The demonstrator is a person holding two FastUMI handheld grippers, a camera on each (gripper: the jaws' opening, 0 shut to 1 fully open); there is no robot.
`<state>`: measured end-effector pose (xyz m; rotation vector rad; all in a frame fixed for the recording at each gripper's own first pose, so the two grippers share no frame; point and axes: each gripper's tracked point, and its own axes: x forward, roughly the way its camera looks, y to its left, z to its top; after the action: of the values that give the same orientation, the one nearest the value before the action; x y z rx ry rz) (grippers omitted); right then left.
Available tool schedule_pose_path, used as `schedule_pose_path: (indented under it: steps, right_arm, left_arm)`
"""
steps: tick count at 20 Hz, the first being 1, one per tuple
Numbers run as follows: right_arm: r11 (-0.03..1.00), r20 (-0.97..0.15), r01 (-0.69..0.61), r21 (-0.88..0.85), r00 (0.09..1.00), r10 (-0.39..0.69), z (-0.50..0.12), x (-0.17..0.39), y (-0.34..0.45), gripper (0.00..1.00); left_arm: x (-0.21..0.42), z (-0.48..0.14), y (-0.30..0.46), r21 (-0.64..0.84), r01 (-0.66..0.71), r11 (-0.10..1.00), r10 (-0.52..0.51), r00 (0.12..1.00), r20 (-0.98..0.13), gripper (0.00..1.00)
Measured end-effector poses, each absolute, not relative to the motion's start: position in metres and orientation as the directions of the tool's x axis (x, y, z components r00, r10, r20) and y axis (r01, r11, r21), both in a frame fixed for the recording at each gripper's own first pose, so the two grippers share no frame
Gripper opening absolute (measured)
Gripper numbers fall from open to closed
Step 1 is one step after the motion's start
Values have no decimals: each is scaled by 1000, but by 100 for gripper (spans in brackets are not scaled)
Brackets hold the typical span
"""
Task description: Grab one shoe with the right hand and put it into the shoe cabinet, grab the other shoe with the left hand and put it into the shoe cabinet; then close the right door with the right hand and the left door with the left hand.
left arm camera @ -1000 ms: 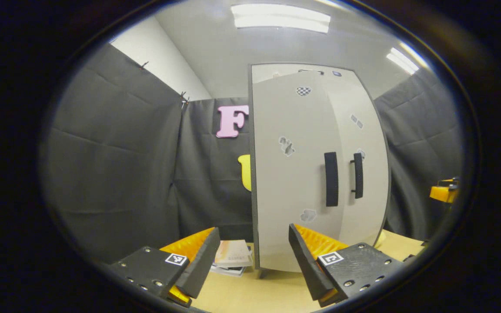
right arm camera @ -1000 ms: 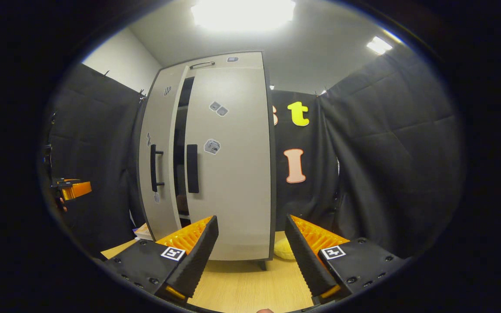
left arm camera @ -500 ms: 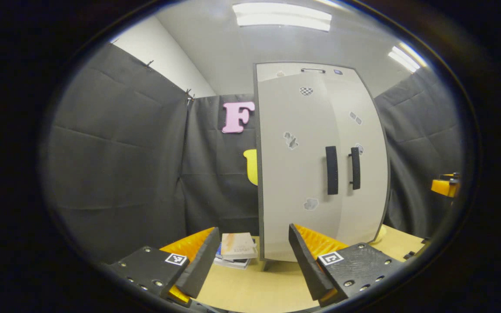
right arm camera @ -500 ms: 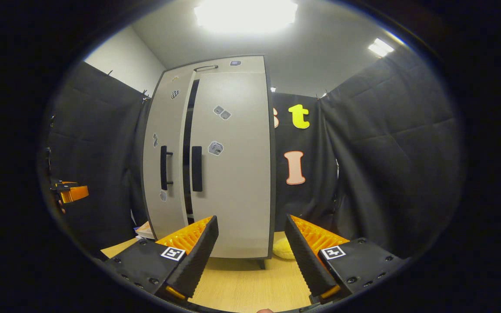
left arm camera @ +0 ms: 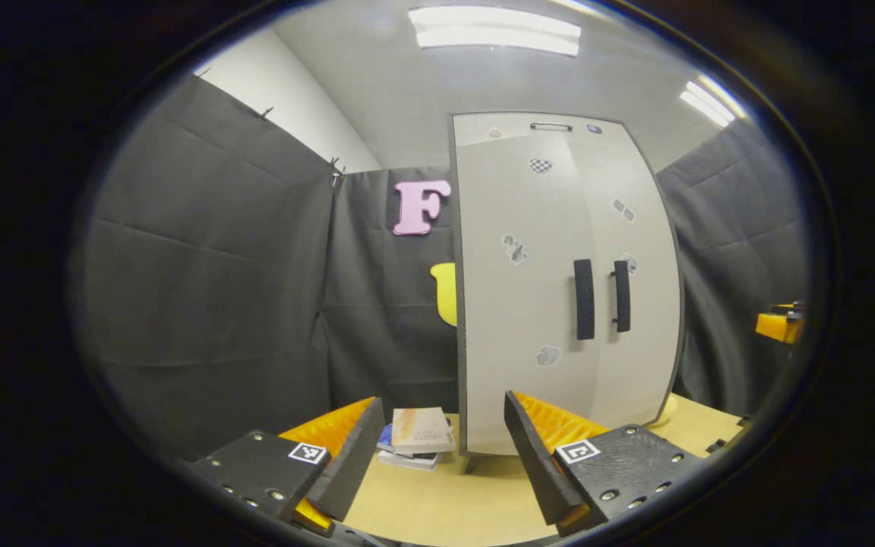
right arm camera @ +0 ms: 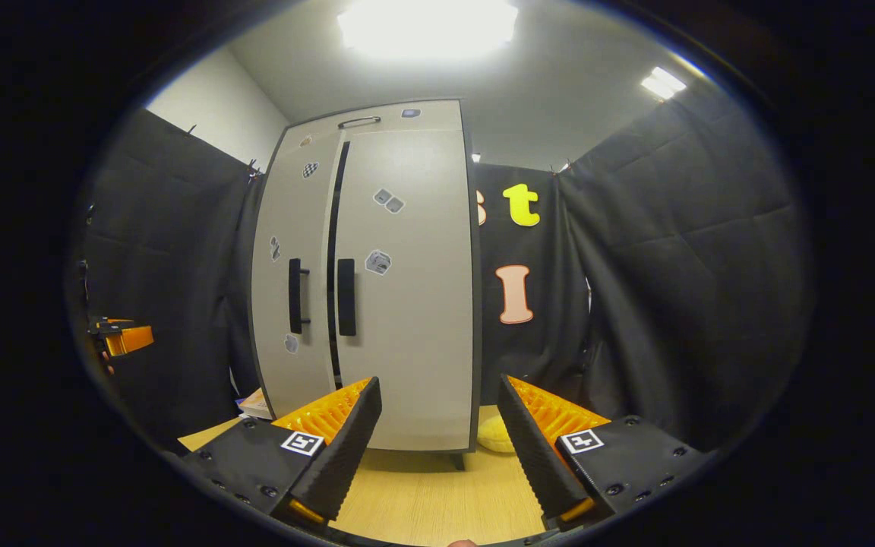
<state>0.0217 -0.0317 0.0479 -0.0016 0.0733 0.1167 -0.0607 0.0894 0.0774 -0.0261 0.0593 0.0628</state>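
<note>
Pale grey panel: the shoe cabinet point(right arm camera: 377, 281) stands upright on the light wooden table point(right arm camera: 437, 494), its flat board doors looking stiff and smooth.
Left door: the left door point(left arm camera: 521, 296) seems flush in the left gripper view; from the right gripper view a thin dark slit remains between it and the right door point(right arm camera: 407, 289), so whether it is fully latched cannot be told.
Handles: two dark vertical bar handles point(right arm camera: 320, 296) sit just beside each other along the meeting edges; these are judged the firmest places to hold or push.
Handling: the doors likely swing lightly on hinges; a flat push near the handle edge should do, while the slick face offers little grip.
Shoes: none lie on the table, so they are presumably inside the cabinet behind the doors.
Left gripper: the left gripper point(left arm camera: 441, 448) is spread wide and empty, apart from the cabinet.
Right gripper: the right gripper point(right arm camera: 437, 433) is likewise parted and holds nothing, facing the right door.
Nearby: a stack of books point(left arm camera: 415, 439) beside the cabinet's left foot; a yellow soft item point(right arm camera: 495, 434) at its right foot.
Stage: probably at or near the end.
</note>
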Motion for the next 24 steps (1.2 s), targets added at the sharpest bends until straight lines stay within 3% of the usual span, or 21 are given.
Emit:
schedule_pose_path:
  steps: [3,6,9,10,13,16,17,19,24]
  right_arm:
    - [993,-72,-115,0,991,115,49,21,-32,97]
    - [993,-67,-114,-2,991,114,50,20,-33,93]
    - [993,-65,-116,4,991,116,50,20,-33,93]
    - [993,-66,-116,7,991,117,50,20,-33,97]
    - [993,-65,-120,5,991,120,51,22,-32,93]
    - [992,-61,-126,6,990,126,53,24,-30,97]
    - [992,-60,-125,6,990,125,53,24,-30,93]
    - [992,-59,-127,5,990,127,53,23,-29,97]
    - [992,-58,-128,2,990,128,53,25,-28,97]
  left_arm:
    - [-61,77,90,-24,-62,998,60,996,-59,93]
    - [-63,79,89,-25,-58,998,57,997,-56,96]
    - [-64,80,89,-17,-59,998,58,997,-54,96]
    - [-64,81,89,-14,-61,998,60,997,-54,93]
    - [-64,80,89,-11,-65,998,65,996,-54,93]
    - [-66,82,90,-7,-67,998,66,997,-50,97]
    - [-66,82,89,-8,-66,998,66,997,-50,92]
    - [-66,81,90,-11,-71,997,70,996,-51,97]
    - [-66,79,90,-16,-74,997,73,996,-55,96]
